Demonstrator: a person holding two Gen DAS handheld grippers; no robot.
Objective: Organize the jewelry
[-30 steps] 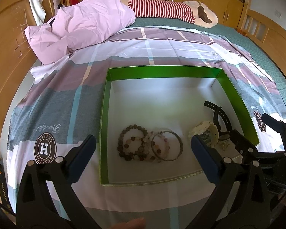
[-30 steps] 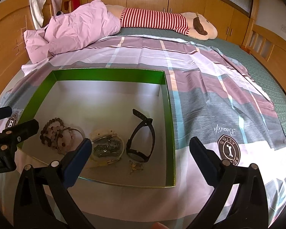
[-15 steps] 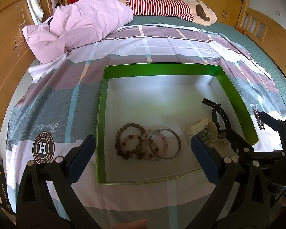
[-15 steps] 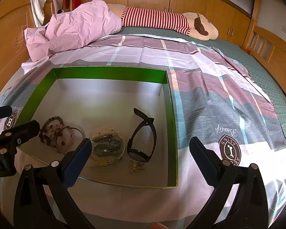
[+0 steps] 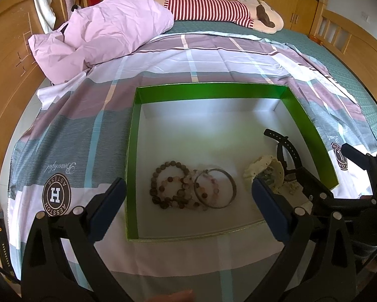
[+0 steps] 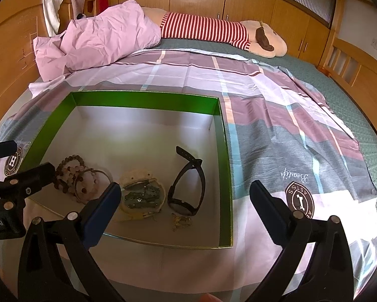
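Note:
A shallow green-walled box (image 5: 208,91) (image 6: 143,100) with a white floor lies on the bedspread. Inside it lie beaded bracelets (image 5: 172,188) (image 6: 70,173), a metal bangle (image 5: 215,188) (image 6: 92,183), a cream shell-like dish with dark jewelry (image 5: 264,170) (image 6: 142,195), a black watch (image 5: 285,148) (image 6: 187,187) and a small gold piece (image 6: 181,221). My left gripper (image 5: 188,209) hangs open over the box's near edge, above the bracelets. My right gripper (image 6: 184,209) is open too, over the near right corner by the watch. Neither holds anything.
The box sits on a plaid purple, grey and white bedspread (image 5: 213,58) (image 6: 289,130). A pink crumpled pillow (image 5: 105,30) and a red-striped plush toy (image 5: 213,7) lie at the far side. Wooden bed frame and cupboards surround the bed.
Both grippers have drawn back slightly toward me and risen a little; the box and its contents sit lower and nearer in view. Nothing was picked up or let go.

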